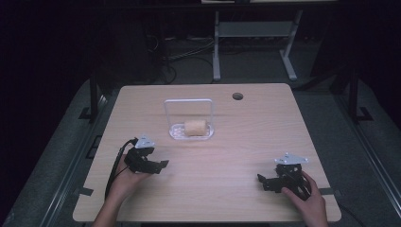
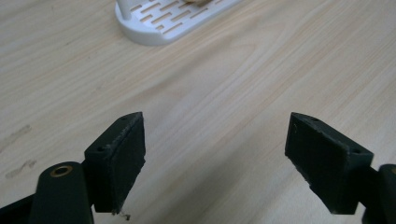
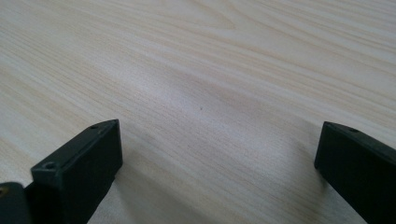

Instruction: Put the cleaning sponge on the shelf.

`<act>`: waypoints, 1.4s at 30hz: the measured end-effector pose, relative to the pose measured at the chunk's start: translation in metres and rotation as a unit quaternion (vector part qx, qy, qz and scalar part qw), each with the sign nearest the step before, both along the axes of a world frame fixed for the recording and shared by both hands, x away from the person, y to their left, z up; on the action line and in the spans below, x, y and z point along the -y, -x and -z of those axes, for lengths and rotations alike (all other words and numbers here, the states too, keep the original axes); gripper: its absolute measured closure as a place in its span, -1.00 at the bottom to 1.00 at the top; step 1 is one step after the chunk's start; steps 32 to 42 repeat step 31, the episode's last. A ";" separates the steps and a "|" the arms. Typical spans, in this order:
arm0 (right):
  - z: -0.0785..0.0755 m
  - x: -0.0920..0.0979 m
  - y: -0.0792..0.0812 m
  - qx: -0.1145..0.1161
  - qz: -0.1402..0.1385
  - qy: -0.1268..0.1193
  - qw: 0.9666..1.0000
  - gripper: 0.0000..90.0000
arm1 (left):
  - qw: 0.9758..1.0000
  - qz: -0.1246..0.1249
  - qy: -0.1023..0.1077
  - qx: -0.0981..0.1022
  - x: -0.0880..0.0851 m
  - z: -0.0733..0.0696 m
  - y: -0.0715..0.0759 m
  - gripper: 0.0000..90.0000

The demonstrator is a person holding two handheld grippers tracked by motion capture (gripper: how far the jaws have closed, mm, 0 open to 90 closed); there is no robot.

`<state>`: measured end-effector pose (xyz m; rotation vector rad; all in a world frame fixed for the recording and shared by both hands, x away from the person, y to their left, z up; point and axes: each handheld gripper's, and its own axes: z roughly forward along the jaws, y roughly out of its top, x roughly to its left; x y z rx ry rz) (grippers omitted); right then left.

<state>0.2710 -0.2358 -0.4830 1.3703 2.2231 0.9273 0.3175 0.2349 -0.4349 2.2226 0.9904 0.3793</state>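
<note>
Your desk is a pale wooden top with rounded corners, and a small dark round hole sits near its far edge. Toward the far middle stands a white slotted rack with a tall wire loop rising at its back, and a light tan bread roll lies in its tray. In the left gripper view a corner of that rack shows at the top, well ahead of your jaws.

Your left tongs rest low over the desk, near the rack on its near-left side but apart from it, jaws spread wide with only bare wood between them. Your right tongs sit over the near-right part of the desk, well apart from the rack, jaws also released and wide, nothing between them.

Each tool carries a grey three-cornered plate on top, and a black cable loops from your left hand.
</note>
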 end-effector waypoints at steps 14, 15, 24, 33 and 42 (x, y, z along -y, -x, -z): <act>0.000 0.000 0.000 0.000 0.000 0.000 1.000 -0.99 | 1.000 -0.013 -0.013 0.000 -0.024 0.020 0.032 -0.66; 0.000 0.000 0.000 -0.001 0.000 0.000 1.000 -0.99 | 1.000 -0.015 -0.012 0.000 -0.026 0.022 0.034 -0.66; 0.000 0.000 0.000 0.000 0.000 -0.001 1.000 -0.99 | 1.000 -0.015 -0.019 -0.012 -0.030 0.031 0.037 -0.71; 0.000 0.000 0.000 0.000 0.000 -0.001 1.000 -0.99 | 1.000 -0.003 -0.007 0.001 -0.035 0.034 0.038 -0.71; 0.000 0.000 0.000 0.000 0.000 -0.001 1.000 -0.99 | 1.000 -0.003 -0.007 0.001 -0.035 0.034 0.038 -0.71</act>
